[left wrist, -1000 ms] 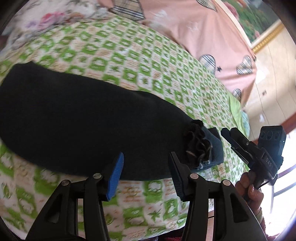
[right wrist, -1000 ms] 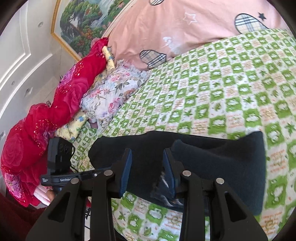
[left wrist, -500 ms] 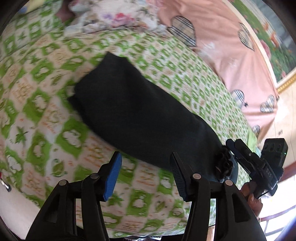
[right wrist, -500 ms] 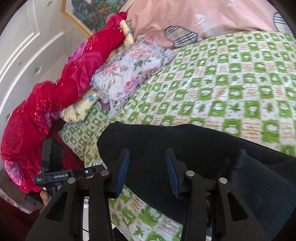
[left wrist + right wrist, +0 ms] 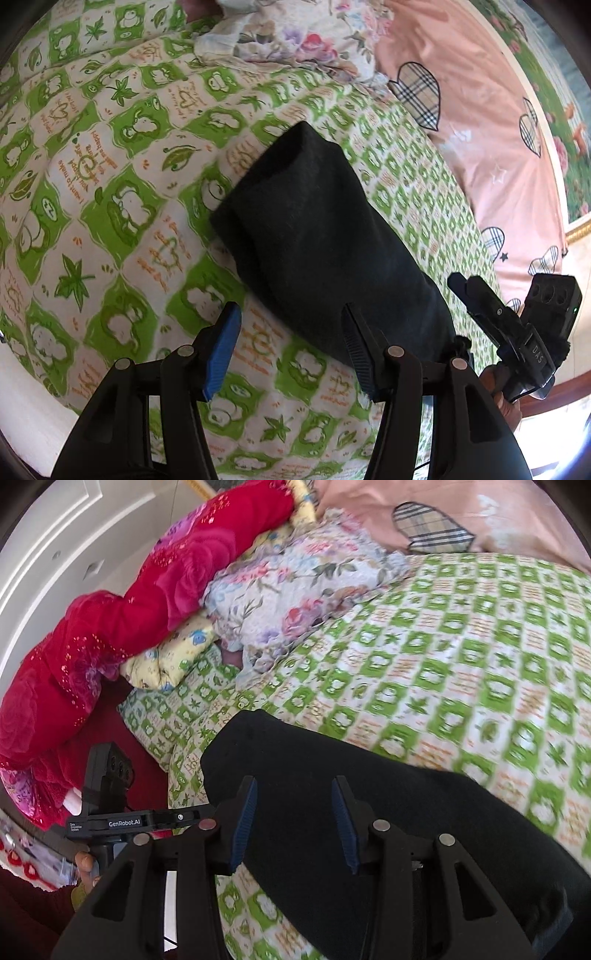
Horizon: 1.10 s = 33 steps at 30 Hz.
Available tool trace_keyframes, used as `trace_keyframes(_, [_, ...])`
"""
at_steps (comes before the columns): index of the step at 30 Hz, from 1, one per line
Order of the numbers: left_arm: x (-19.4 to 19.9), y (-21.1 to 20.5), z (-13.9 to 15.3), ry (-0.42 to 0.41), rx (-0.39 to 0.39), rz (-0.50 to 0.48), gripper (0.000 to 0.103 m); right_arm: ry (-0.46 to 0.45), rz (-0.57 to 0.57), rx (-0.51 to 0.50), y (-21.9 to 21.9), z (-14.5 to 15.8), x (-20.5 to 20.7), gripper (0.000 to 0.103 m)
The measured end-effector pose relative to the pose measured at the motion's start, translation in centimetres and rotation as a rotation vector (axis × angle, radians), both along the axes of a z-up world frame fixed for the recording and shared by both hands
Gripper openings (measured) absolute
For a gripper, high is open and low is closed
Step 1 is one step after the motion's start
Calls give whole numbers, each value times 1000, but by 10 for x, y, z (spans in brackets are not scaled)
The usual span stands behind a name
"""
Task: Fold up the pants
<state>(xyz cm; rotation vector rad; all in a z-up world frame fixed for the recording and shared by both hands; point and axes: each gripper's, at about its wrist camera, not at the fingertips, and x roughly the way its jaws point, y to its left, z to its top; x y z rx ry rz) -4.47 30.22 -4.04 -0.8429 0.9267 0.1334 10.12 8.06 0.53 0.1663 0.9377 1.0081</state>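
Dark pants (image 5: pixel 325 236) are laid lengthwise on the bed (image 5: pixel 122 206) for folding; left tongs (image 5: pixel 291 350) and right tongs (image 5: pixel 291 819) are held wide, empty, above them.

Dark pants (image 5: pixel 325 236) lie folded lengthwise on the green-checked bed (image 5: pixel 122 206) — the left tool (image 5: pixel 291 347) hangs open above their near edge.

We see a home bedroom: a bed under a green-checked cotton sheet (image 5: pixel 122 206), floral pillow (image 5: pixel 295 587), crimson plush blanket (image 5: pixel 122 613).
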Motion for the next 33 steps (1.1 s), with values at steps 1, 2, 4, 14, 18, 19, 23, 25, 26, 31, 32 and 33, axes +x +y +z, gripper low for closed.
trace_keyframes(1, [2,2,-1,2,-5,4,57,-2,14,-5,7,0,3,44])
trace_keyframes(2, [3,3,-3,5,-10,9,57,-5,32,-11,15,0,6,44])
trace_keyframes(4, [7,5,-5,13,-14,15,57,-14,68,-28,32,0,12,44])
trace_keyframes(14, [13,11,-15,18,-29,37,57,-86,227,-128,99,-5,44,44])
trace_keyframes(18, [17,15,-17,14,-47,47,57,-82,309,-152,121,-13,55,44])
trace_keyframes(19, [17,16,-17,14,-48,50,57,-78,326,-156,126,-15,56,44])
trace_keyframes(23, [20,18,-19,13,-52,62,57,-72,404,-220,150,-30,59,44])
trace_keyframes(25, [23,18,-19,15,-49,66,57,-57,434,-225,158,-35,62,44])
trace_keyframes(26, [23,17,-20,15,-47,67,57,-57,448,-230,162,-36,63,44])
trace_keyframes(31, [30,17,-20,23,-11,80,42,-51,521,-247,176,-39,63,42])
trace_keyframes(32, [31,17,-21,26,-2,80,34,-54,530,-246,177,-38,61,38])
trace_keyframes(33, [32,18,-22,25,-3,77,31,-65,534,-246,177,-37,59,32])
